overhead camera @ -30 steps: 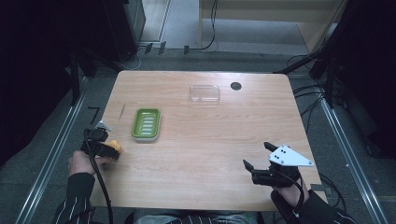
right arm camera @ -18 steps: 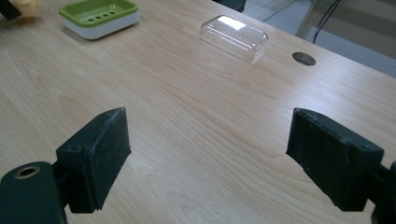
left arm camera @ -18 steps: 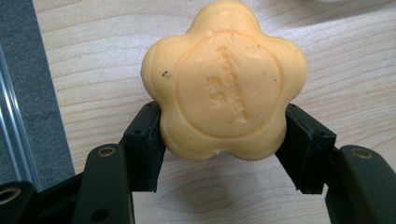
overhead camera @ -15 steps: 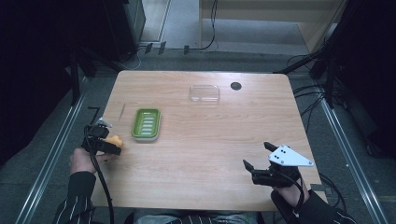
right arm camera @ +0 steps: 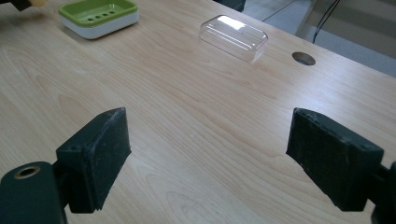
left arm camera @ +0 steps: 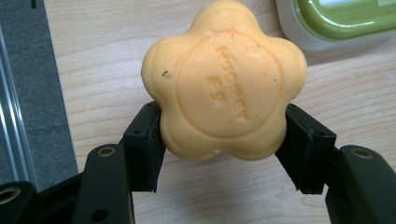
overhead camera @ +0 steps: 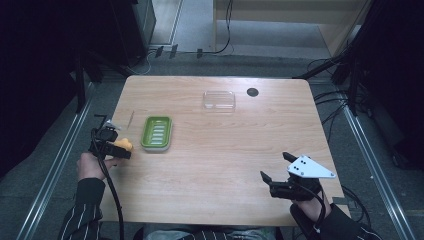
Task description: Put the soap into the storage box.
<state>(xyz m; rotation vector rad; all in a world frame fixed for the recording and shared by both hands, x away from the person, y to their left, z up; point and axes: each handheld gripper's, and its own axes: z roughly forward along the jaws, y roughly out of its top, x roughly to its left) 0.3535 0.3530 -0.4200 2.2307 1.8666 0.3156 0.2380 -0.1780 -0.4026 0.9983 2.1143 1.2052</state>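
left tongs (overhead camera: 121, 149) sit near the left edge of the table (overhead camera: 215, 170), closed from both sides on a flower-shaped orange soap (left arm camera: 224, 81) that they hold just above the wood; in the left gripper view the two black jaws press the soap's lower lobes, with most of the bar standing proud above them. right tongs (overhead camera: 274, 170) wait near the front right corner, jaws spread wide with nothing between them. the green soap dish (overhead camera: 157, 133) lies just beside the soap, toward the table's middle, its slotted tray facing up and free of anything. a clear lid (overhead camera: 219, 99) rests well apart near the far edge, next to a round cable hole (overhead camera: 252, 92). the step in hand looks like carrying the soap across to the dish. to do it well, keep the squeeze steady, since the grip is low on a rounded, slick bar and it could twist or slide out; lift enough to clear the dish's raised rim, bring the soap over the centre of the tray, lower it until it touches the slots, and only then ease the jaws apart. a flat landing should leave room for the lid to go over it.
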